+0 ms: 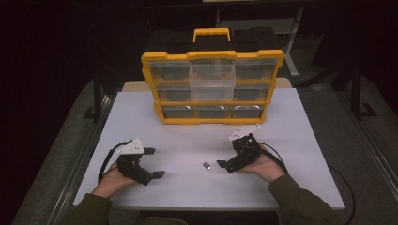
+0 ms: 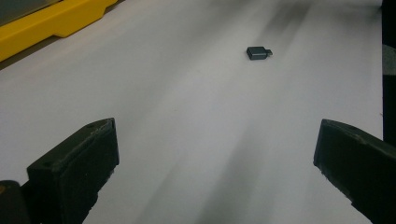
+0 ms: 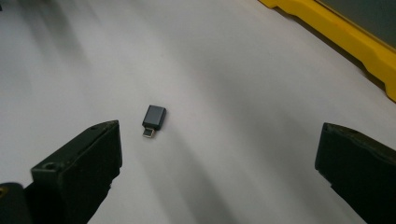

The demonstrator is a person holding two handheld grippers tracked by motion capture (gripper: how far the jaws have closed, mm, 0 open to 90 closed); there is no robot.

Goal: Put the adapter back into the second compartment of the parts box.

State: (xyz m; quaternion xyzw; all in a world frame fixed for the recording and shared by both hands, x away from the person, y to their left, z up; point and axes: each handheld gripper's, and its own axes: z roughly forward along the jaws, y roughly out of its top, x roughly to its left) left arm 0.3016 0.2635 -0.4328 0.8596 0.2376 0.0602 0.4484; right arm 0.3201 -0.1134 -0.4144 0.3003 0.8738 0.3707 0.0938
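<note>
The small dark adapter (image 3: 154, 117) lies flat on the white table (image 1: 187, 187), just left of our right gripper (image 1: 233, 153), whose jaws stand wide apart. We should bring them down squarely astride it — pinching its long sides. Our left gripper (image 1: 152, 162) also gapes, empty, well apart; the yellow organizer (image 1: 212, 86) stands far back.

One small dark grey metal adapter plug (image 1: 206, 165), one yellow plastic organiser case (image 1: 213, 87) with nine clear drawers, two black claws, one white worktop (image 1: 187, 187).
</note>
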